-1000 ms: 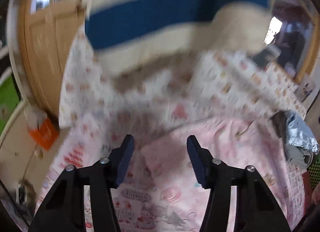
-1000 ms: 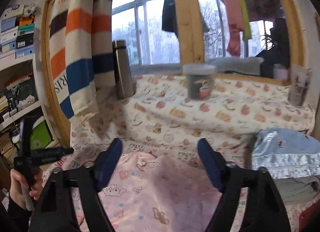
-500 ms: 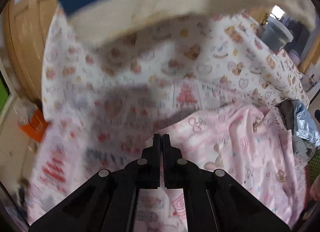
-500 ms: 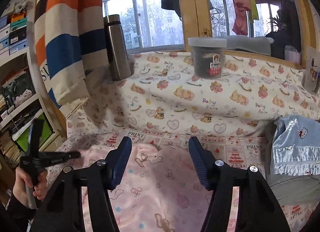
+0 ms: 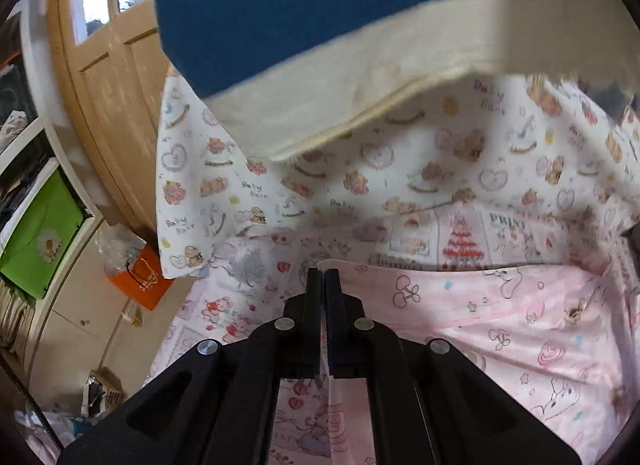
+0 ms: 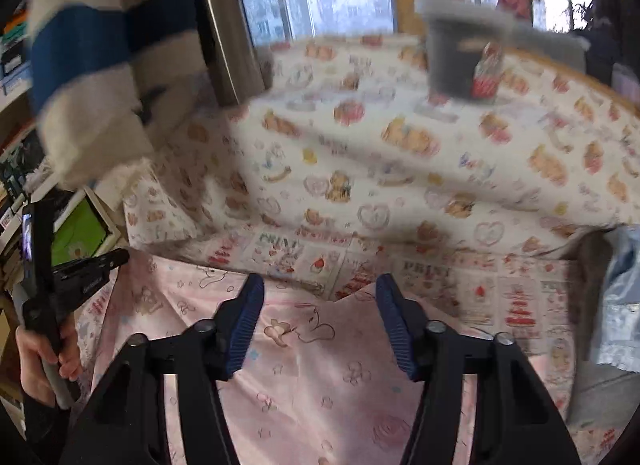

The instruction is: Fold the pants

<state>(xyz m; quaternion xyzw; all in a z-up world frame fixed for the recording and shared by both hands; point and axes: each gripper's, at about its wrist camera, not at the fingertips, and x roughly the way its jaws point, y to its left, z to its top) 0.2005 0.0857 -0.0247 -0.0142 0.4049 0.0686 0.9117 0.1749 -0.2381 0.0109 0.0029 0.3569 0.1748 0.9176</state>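
Since a second ago: left tongs (image 5: pixel 324 279) gone from spread to clenched on the far left corner of the pink printed pants (image 6: pixel 320 377); right tongs (image 6: pixel 320 297) brought lower, released, poised over the far edge. Largest to smallest: patterned bed sheet (image 6: pixel 400 169); pants spread flat on it, near the camera; striped hanging cloth (image 5: pixel 340 85) overhead. Step in hand, as judged: gripping corners for the first fold. Next: close right tongs on the opposite corner, then lift both together.
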